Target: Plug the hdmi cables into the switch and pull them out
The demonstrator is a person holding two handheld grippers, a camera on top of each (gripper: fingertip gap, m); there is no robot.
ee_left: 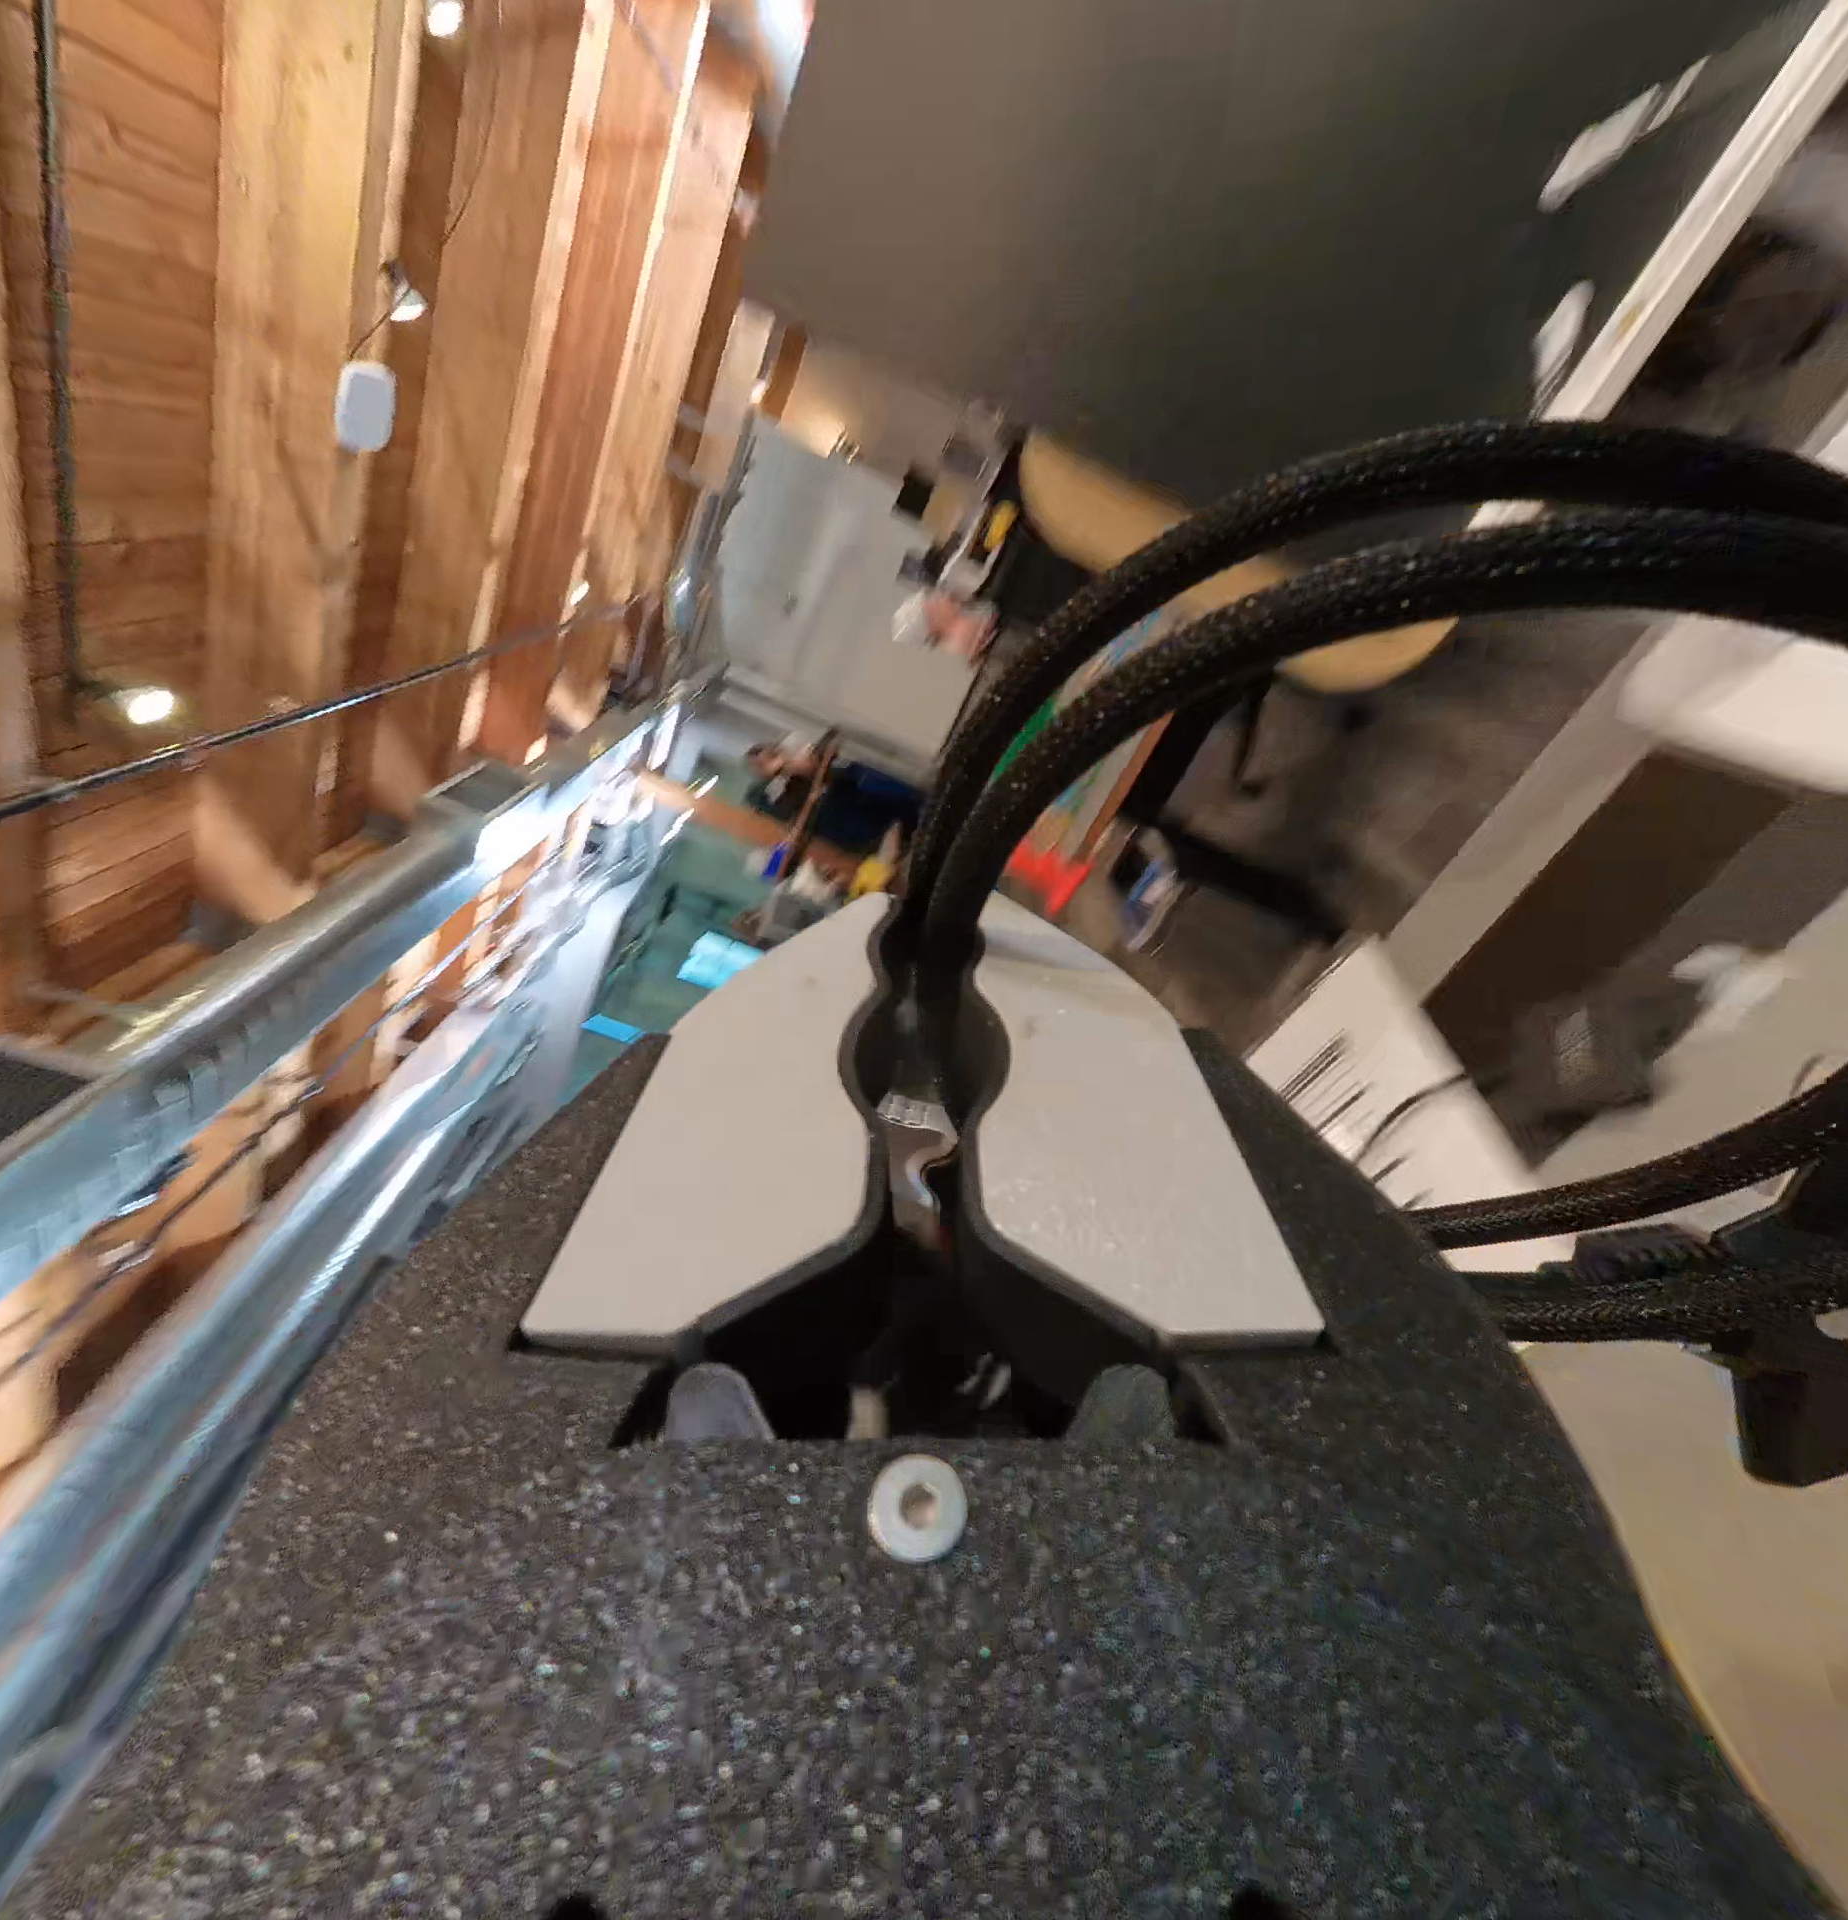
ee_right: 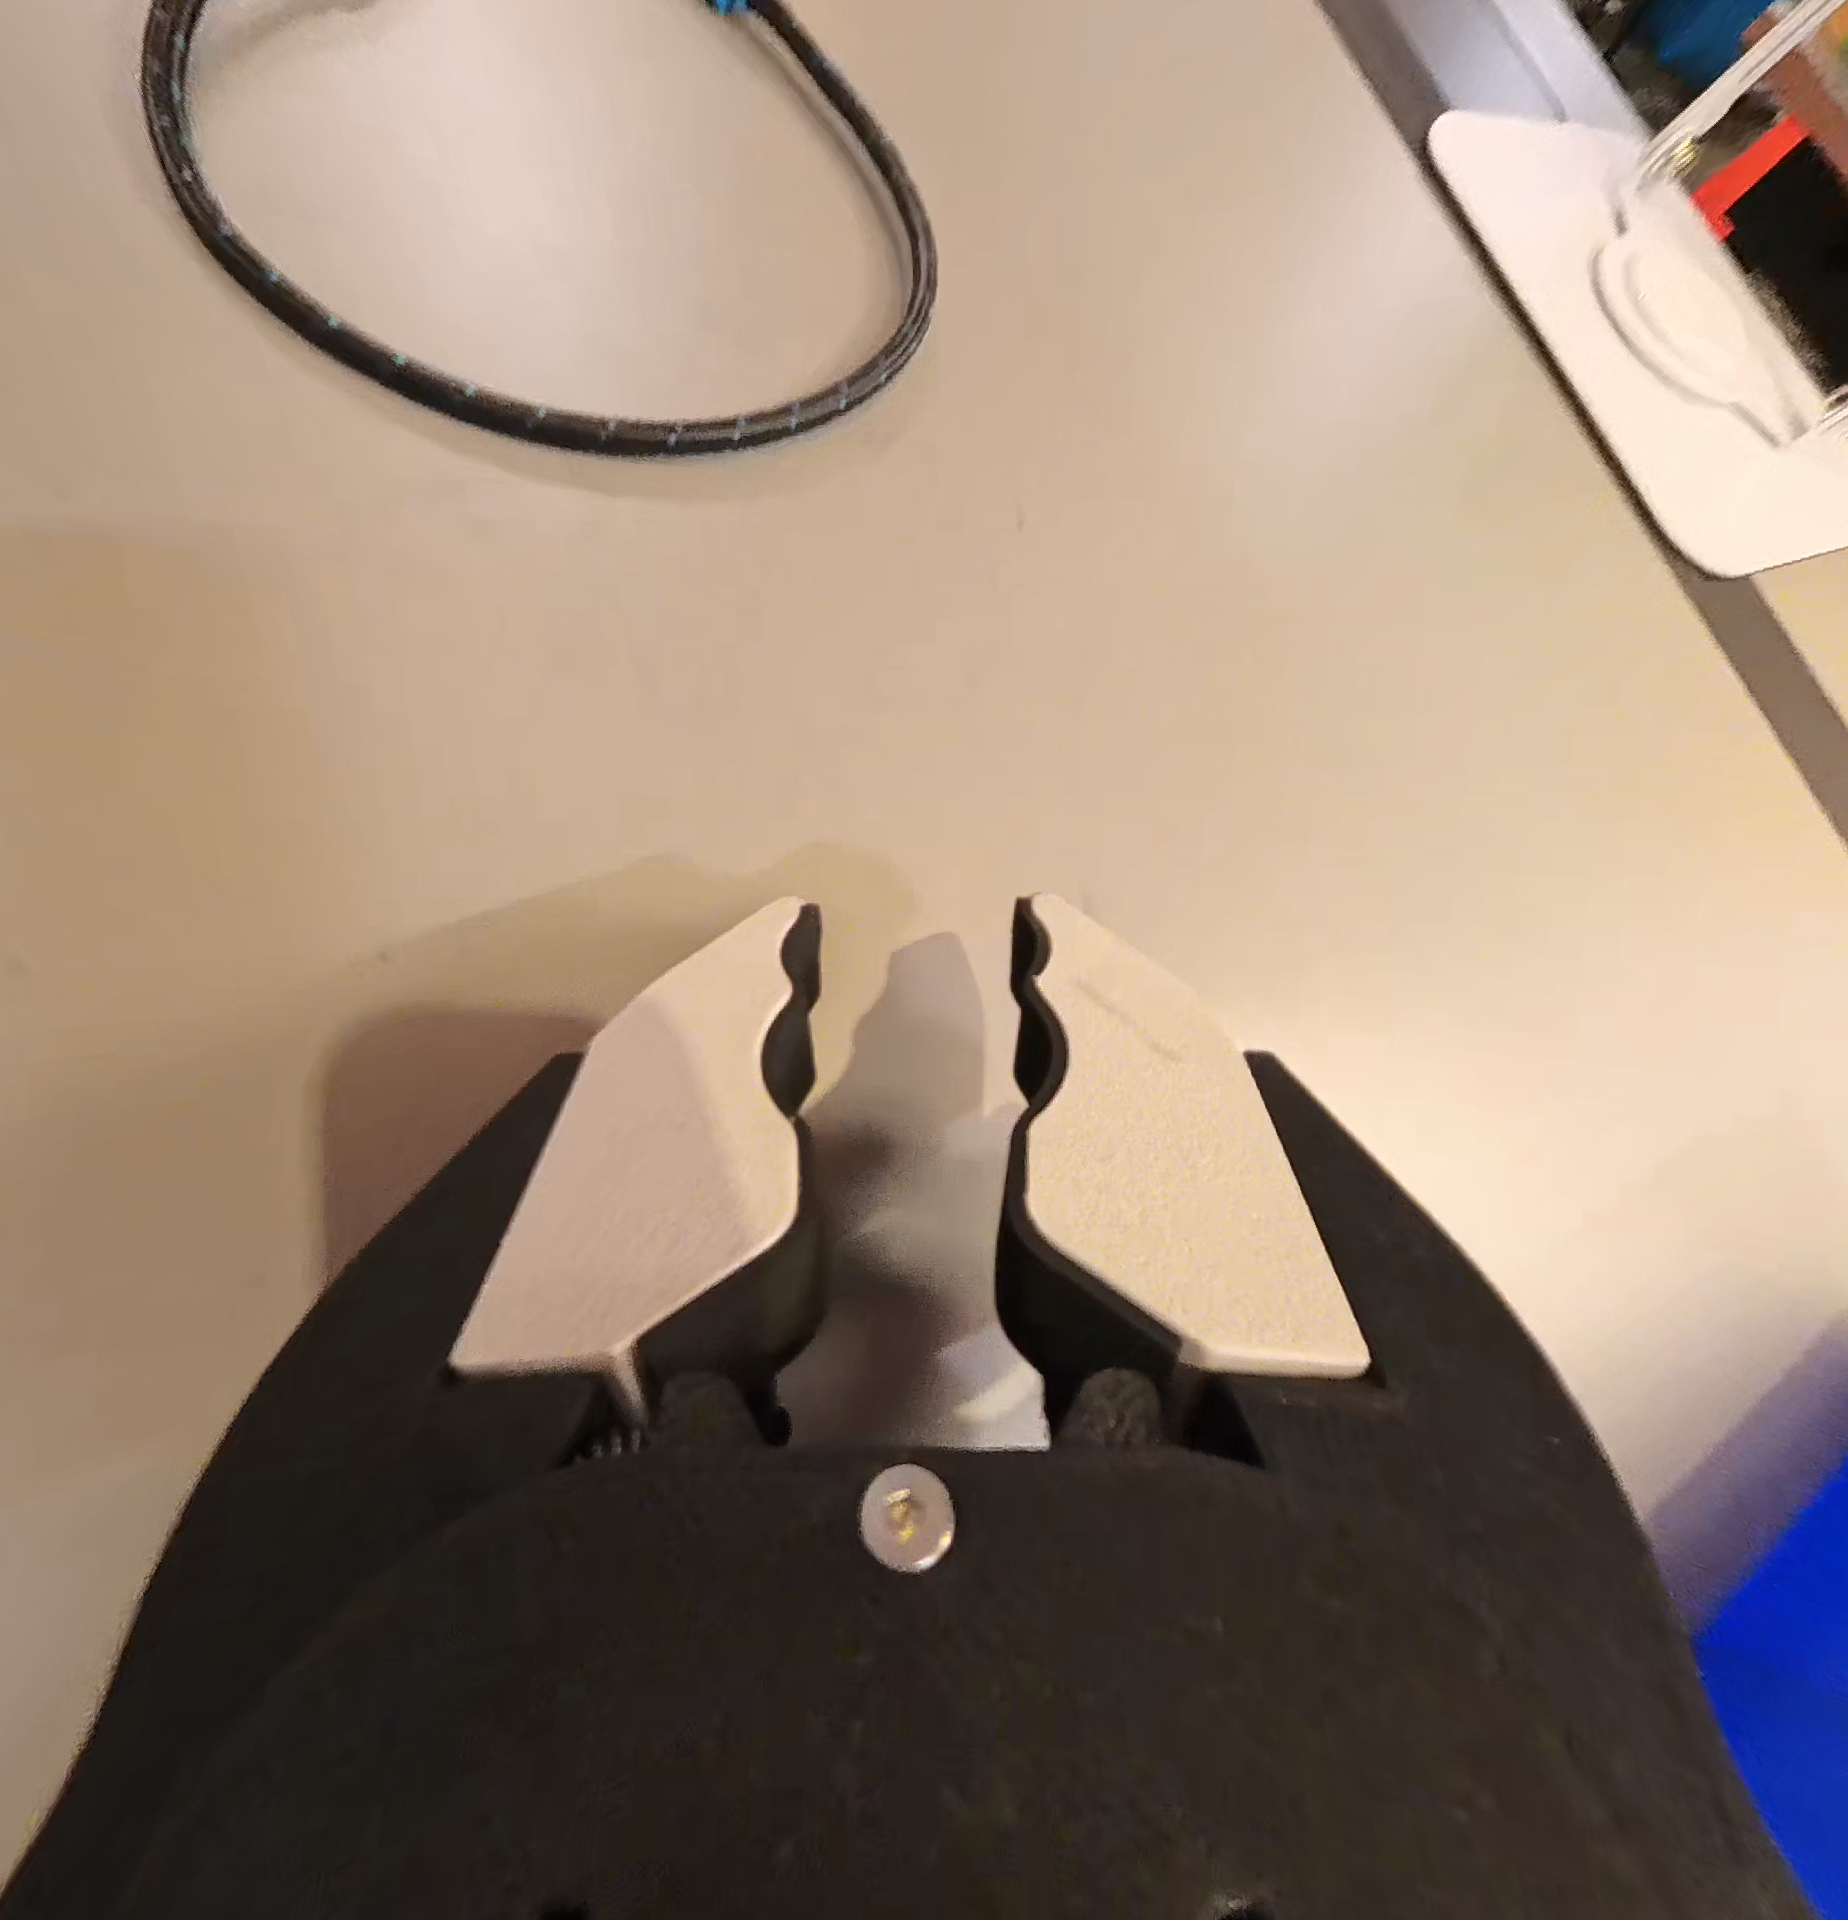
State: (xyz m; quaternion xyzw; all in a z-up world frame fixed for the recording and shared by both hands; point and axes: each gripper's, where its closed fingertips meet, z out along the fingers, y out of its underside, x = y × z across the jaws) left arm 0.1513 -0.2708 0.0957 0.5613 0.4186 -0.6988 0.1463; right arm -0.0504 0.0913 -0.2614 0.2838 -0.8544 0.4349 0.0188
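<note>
Left gripper (ee_left: 925,1023): grey contoured fingers (ee_left: 754,1122), clamped on two black braided cables (ee_left: 1315,540); these arch upward from the tips, then off right. Lifted, tilted toward timber ceiling (ee_left: 224,416).

Right gripper (ee_right: 915,925): jaws parted, empty, over smooth beige desk (ee_right: 1211,675).

Looped braided cable (ee_right: 546,416): flat near desk's far-left corner.

White plate (ee_right: 1626,343): right edge.

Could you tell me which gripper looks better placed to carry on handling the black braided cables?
Left, probably: the left gripper is shut on the braided cables. The right gripper hangs open and empty over the table.
</note>
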